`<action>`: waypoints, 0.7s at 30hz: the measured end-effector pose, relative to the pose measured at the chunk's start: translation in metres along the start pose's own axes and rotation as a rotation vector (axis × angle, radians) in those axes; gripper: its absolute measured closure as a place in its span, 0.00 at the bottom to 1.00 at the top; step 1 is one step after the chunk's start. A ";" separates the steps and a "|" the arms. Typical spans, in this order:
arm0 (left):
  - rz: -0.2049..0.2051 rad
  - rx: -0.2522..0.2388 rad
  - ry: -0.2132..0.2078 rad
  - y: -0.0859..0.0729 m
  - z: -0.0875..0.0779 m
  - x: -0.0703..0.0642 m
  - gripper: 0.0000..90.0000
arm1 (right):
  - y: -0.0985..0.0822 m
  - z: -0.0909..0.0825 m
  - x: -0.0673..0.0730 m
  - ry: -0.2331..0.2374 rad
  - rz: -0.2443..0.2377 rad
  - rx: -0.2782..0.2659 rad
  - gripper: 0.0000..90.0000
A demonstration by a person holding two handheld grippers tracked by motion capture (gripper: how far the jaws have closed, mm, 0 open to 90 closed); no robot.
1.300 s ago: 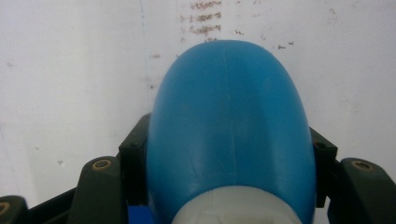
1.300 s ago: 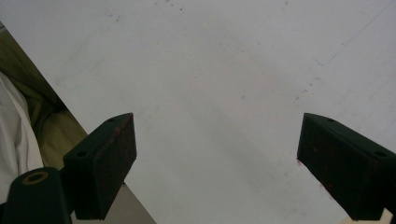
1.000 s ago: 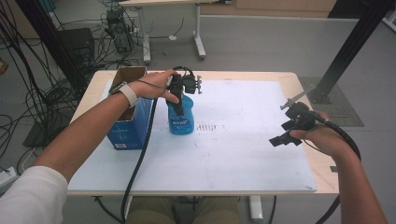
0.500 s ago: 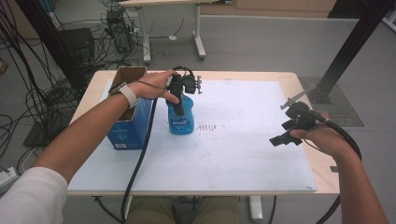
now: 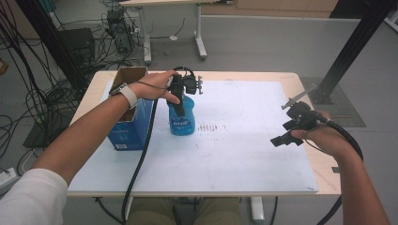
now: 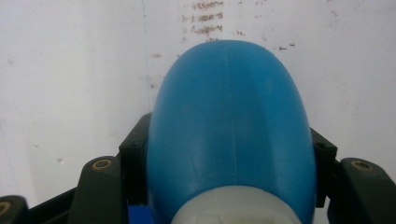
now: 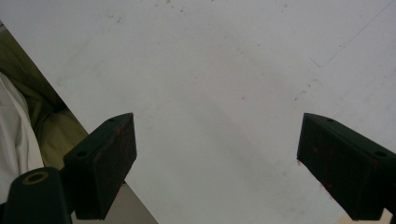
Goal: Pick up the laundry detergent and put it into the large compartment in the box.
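A blue plastic bottle (image 5: 182, 119) with a white neck stands upright on the white board (image 5: 234, 154), just right of a blue carton. My left gripper (image 5: 179, 105) comes down over its top and is shut on it. In the left gripper view the bottle (image 6: 231, 126) bulges between the two black jaws, which press on its sides. My right gripper (image 5: 284, 136) hovers over the board's right side, held in the person's right hand. Its jaws stand wide apart in the right gripper view, with nothing between the pads (image 7: 105, 161).
An open blue carton (image 5: 129, 122) stands at the board's left edge, close beside the bottle. A cable (image 5: 141, 159) trails from the left gripper toward the table's front edge. Faint brown marks (image 5: 211, 127) lie on the board right of the bottle.
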State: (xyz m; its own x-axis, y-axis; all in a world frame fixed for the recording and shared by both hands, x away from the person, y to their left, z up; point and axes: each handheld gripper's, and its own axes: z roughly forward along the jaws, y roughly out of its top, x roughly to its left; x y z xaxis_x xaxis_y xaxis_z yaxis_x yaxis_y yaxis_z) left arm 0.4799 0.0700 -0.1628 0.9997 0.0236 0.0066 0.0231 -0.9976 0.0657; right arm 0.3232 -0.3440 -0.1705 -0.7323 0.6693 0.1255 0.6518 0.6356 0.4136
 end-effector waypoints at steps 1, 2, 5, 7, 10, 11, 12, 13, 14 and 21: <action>0.000 0.001 0.001 0.000 0.000 0.000 0.42 | 0.000 0.000 0.000 0.001 0.000 0.000 0.13; -0.002 0.001 -0.001 0.000 0.000 0.000 0.42 | 0.000 0.000 0.000 0.000 0.000 0.000 0.13; 0.000 0.000 0.000 0.000 0.000 0.000 0.42 | 0.001 0.000 0.000 -0.001 -0.004 0.001 0.13; -0.002 -0.001 0.000 0.000 0.000 0.000 0.42 | 0.001 0.000 0.000 0.000 -0.006 -0.001 0.13; -0.002 -0.001 0.000 0.000 0.000 0.000 0.42 | 0.002 0.001 0.000 0.000 -0.005 0.001 0.13; -0.003 -0.001 0.000 0.000 0.000 0.000 0.42 | 0.002 0.001 0.000 0.000 -0.005 0.001 0.13; -0.005 0.000 -0.001 0.000 0.000 0.000 0.42 | 0.002 0.001 -0.001 0.002 -0.006 0.000 0.13; -0.005 0.001 -0.001 0.000 0.000 0.000 0.42 | 0.002 0.001 -0.001 0.001 -0.006 0.001 0.13; -0.005 -0.002 -0.001 0.000 0.000 0.000 0.42 | 0.002 0.001 -0.001 0.002 -0.006 0.001 0.13; -0.005 0.001 -0.002 0.000 0.000 0.001 0.42 | 0.002 0.001 -0.001 0.001 -0.005 -0.001 0.13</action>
State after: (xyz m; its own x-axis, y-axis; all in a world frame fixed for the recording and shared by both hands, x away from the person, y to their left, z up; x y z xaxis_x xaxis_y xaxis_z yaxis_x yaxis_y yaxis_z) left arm 0.4805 0.0699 -0.1628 0.9996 0.0281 0.0044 0.0278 -0.9975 0.0651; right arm 0.3250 -0.3434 -0.1705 -0.7354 0.6660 0.1246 0.6483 0.6382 0.4152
